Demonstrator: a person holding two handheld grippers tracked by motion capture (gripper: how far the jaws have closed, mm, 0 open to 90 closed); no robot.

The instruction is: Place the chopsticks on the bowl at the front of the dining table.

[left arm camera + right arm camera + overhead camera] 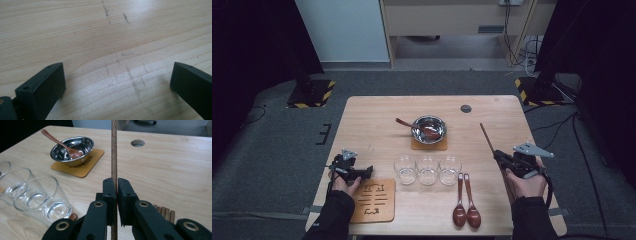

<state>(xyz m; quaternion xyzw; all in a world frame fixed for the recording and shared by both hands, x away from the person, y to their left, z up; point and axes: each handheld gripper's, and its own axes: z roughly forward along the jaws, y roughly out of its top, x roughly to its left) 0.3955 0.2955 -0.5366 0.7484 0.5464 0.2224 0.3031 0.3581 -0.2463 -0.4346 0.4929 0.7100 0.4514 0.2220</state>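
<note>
In the high view, the right gripper (498, 155) sits at the lower right of the frame, its jaws clamped on a thin wooden chopstick (486, 138) that slants up and to the left over the table (367, 120). The left gripper (367, 172) rests at the lower left, just above a slotted wooden trivet (373, 200); its jaws' spread is hard to judge here. At centre stands a steel bowl (429, 129) on a small wooden coaster (429, 145), a brown spoon (412, 125) leaning in it. Below it three clear glasses (427, 169) stand in a row, and two more wooden spoons (466, 202) lie side by side near the bottom edge.

In the left gripper view, the two black jaws stand wide apart at the lower corners, with bare tabletop (105, 37) between them and nothing held.

In the right gripper view, the jaws are narrow at bottom centre, pressed on the chopstick (114, 150), which runs straight up the middle of the frame. The bowl (72, 150) with its spoon (60, 142) lies upper left, glasses (40, 197) at the left edge, and ends of further chopsticks (163, 211) peek out at lower right.
</note>
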